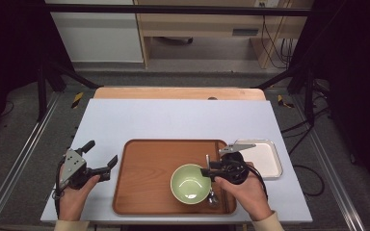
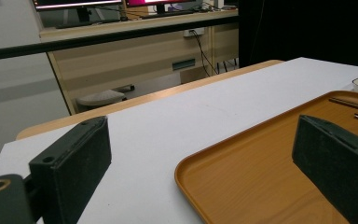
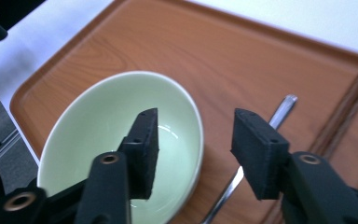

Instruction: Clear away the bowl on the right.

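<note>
No legible text, label, brand, number or sign appears in any view. The screens (image 2: 121, 4) behind the desk in the left gripper view glow pink and white, but whatever they display is too blurred and too far off to read.

Wide-apart left gripper (image 2: 205, 158) over wooden tray (image 2: 261, 182) edge, perhaps chopsticks (image 2: 354, 105) beyond.

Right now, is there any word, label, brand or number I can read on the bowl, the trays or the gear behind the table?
No readable text anywhere.
Green bowl: plain, no mark.
Wooden tray and white tray: no print.
Monitors behind the table in the left gripper view: lit, but too blurred to read.
Grey plate on the desk front: too small to read.
</note>
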